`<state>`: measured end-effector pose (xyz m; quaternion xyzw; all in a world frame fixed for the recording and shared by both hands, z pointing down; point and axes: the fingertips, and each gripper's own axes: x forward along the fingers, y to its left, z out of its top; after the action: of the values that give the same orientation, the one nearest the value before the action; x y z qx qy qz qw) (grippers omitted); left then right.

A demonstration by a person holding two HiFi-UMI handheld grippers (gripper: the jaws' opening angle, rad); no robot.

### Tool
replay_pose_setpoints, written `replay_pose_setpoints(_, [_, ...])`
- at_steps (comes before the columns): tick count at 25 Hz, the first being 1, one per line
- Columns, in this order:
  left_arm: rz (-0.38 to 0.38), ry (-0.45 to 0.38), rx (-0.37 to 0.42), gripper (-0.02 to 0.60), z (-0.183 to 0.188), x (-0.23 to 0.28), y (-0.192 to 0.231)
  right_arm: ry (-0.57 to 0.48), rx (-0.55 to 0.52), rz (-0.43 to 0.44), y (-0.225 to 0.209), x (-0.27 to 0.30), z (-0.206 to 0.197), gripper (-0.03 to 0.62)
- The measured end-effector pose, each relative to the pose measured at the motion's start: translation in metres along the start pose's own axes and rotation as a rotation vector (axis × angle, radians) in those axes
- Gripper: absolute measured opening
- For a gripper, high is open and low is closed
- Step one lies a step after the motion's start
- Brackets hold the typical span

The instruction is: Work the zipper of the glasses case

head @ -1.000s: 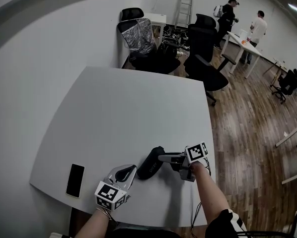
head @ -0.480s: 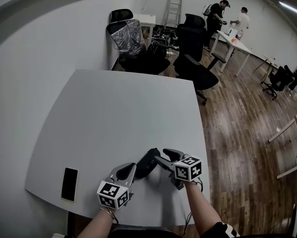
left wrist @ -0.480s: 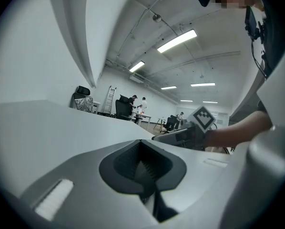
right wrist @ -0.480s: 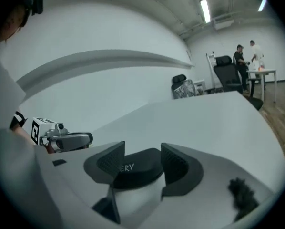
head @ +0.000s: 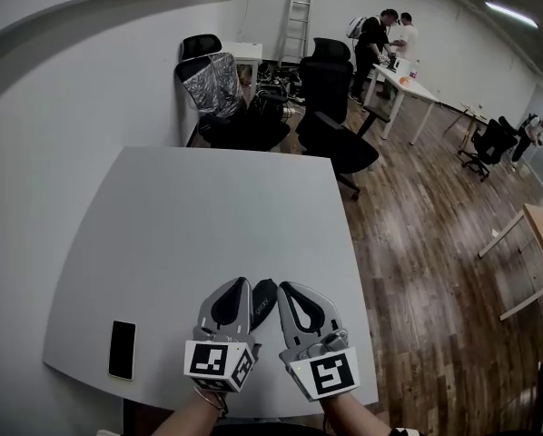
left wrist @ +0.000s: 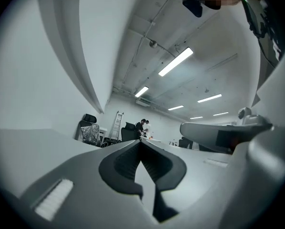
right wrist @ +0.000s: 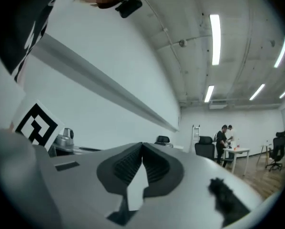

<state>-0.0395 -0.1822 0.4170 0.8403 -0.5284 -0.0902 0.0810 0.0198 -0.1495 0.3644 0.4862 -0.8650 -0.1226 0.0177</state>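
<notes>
The table [head: 190,216] is pale grey. The glasses case [head: 263,304] and phone [head: 121,350] are black. The left gripper [head: 237,282] and right gripper [head: 284,287] are grey, with black-and-white squares. The floor [head: 435,243] is brown.

We saw our left gripper [left wrist: 141,143], jaws pressed together on nothing, the right gripper [left wrist: 223,135] just right, a ladder [left wrist: 117,126] far off.

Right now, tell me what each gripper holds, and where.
Nothing. The left gripper and right gripper are shut empty; the glasses case lies between them.
</notes>
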Motion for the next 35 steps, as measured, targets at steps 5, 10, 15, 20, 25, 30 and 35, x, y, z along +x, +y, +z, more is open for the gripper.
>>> replay_pose_setpoints(5, [0.006,-0.008,-0.014,0.003,0.011,-0.004,-0.015,0.046,0.052,-0.104,-0.009,-0.012,-0.015,0.008])
replay_pose_setpoints(10, [0.045,-0.034,0.076,0.003,0.015,-0.007,-0.021,0.057,0.031,-0.158,-0.02,-0.012,-0.011,0.008])
replay_pose_setpoints(15, [0.059,-0.041,0.128,0.003,0.017,-0.008,-0.028,0.055,0.045,-0.17,-0.019,-0.014,-0.011,0.008])
replay_pose_setpoints(20, [0.048,-0.059,0.124,0.003,0.018,-0.01,-0.03,0.035,0.053,-0.159,-0.017,-0.011,-0.003,0.006])
replay_pose_setpoints(25, [0.057,-0.06,0.122,0.003,0.017,-0.013,-0.027,0.036,0.048,-0.155,-0.014,-0.011,-0.006,0.006])
replay_pose_setpoints(30, [0.056,-0.06,0.131,0.003,0.019,-0.017,-0.03,0.043,0.05,-0.151,-0.011,-0.013,-0.005,0.006])
replay_pose_setpoints(35, [0.061,-0.057,0.122,0.003,0.019,-0.018,-0.029,0.035,0.046,-0.153,-0.011,-0.014,0.0,0.006])
